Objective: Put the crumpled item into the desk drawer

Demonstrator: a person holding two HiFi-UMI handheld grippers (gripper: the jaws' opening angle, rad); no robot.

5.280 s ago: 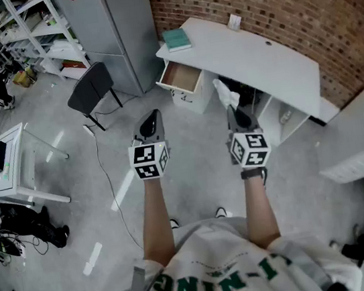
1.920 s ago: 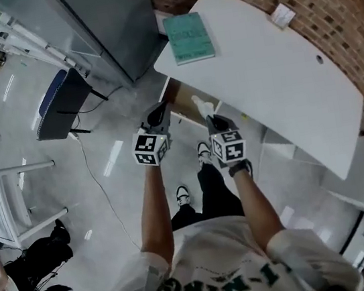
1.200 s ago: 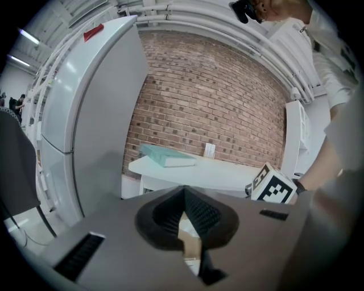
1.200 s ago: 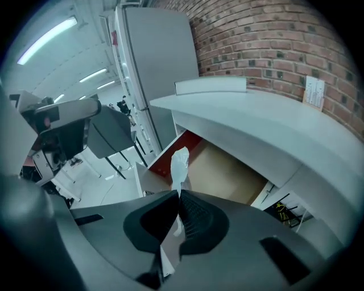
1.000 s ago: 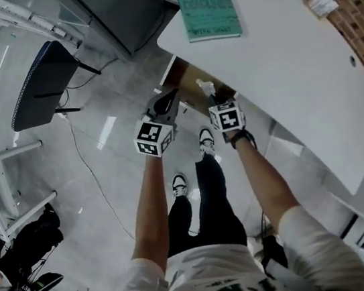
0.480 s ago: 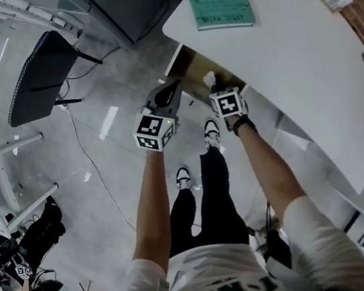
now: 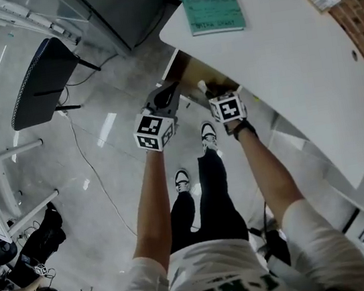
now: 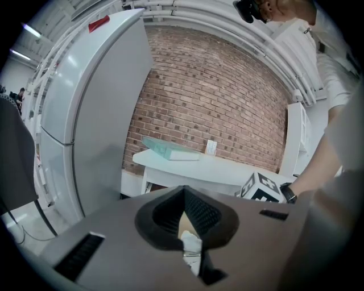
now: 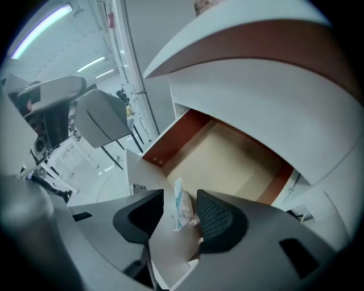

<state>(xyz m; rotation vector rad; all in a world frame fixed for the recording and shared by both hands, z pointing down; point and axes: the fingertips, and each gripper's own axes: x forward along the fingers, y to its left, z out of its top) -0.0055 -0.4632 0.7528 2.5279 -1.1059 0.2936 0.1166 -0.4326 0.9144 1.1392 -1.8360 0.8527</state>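
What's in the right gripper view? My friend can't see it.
The jaws of the right gripper are opening, with a crumpled white item between them, and they point into the open desk drawer. The drawer has a tan floor and red-brown walls, and a grey chair stands farther back on the left.

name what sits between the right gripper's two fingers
The crumpled item, white, sits between the right gripper's opening fingers, over the open drawer; the right gripper view shows it.
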